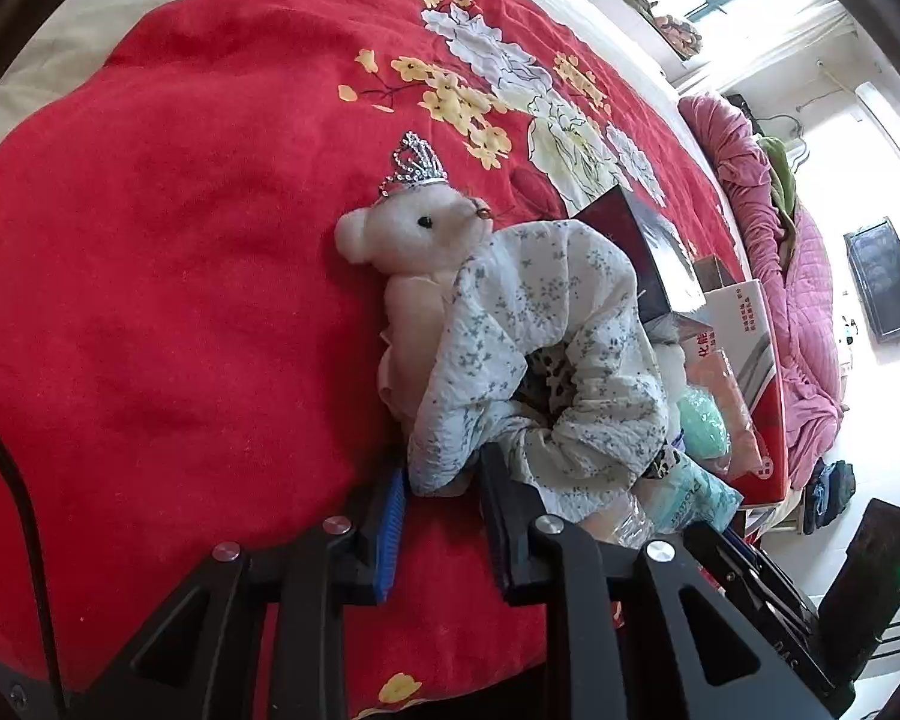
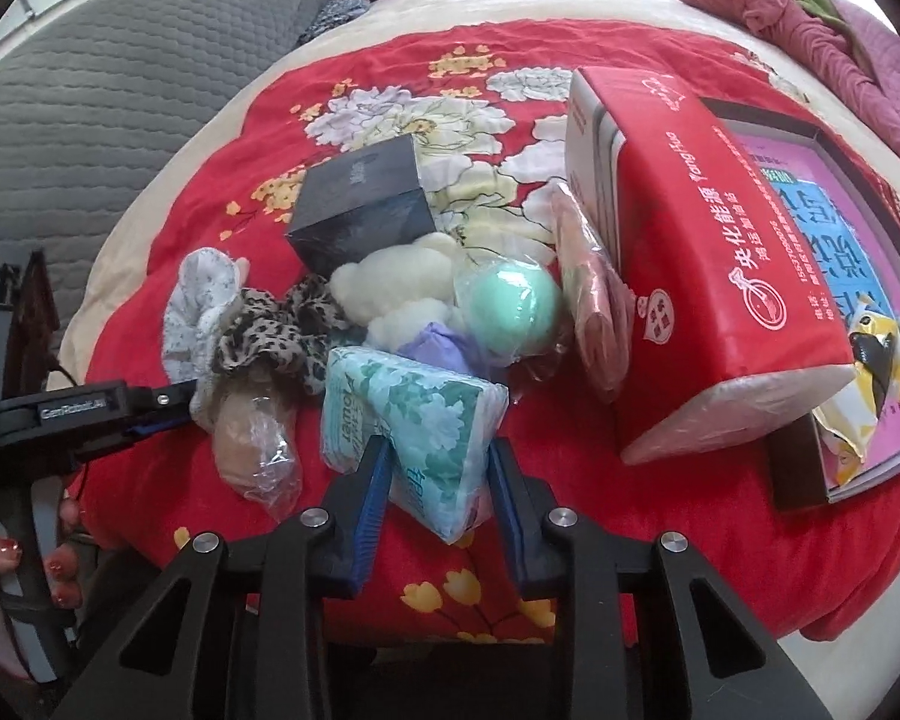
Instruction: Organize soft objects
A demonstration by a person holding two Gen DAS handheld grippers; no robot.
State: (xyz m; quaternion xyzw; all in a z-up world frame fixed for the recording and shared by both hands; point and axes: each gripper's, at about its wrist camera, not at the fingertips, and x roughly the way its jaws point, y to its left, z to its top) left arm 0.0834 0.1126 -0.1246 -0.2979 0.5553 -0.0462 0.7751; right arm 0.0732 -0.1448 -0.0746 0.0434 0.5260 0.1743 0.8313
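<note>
My left gripper [image 1: 441,480] is spread open over the red blanket [image 1: 180,300], its two fingers set on either side of the lower corner of a pale flowered cloth [image 1: 540,348]. The right finger lies against the cloth; I cannot tell whether the left one touches it. That cloth is draped over a white teddy bear [image 1: 414,240] with a small silver crown [image 1: 414,168], which lies on its side on the blanket just beyond the fingers. A dark box [image 1: 648,240] sits behind the bear.

My right gripper [image 2: 435,474] is also spread, with a pack of tissues [image 2: 414,420] in a teal flowered wrapper lying between its fingers. I cannot tell whether the pads actually press the pack. Just beyond it the soft things are heaped together: a leopard-print scrunchie [image 2: 282,330], a fluffy cream toy [image 2: 390,288], a mint green ball [image 2: 513,312] in clear wrap and a purple piece [image 2: 438,342]. To the left a clear plastic bag [image 2: 258,444] holds something tan. The left gripper [image 2: 168,414] reaches into this view from the left, at the edge of the flowered cloth.

Behind the heap stands the dark box [image 2: 360,204]. To the right, a big red carton [image 2: 690,252] rests on an open flat box with a pink and blue sheet [image 2: 840,228] inside it.
</note>
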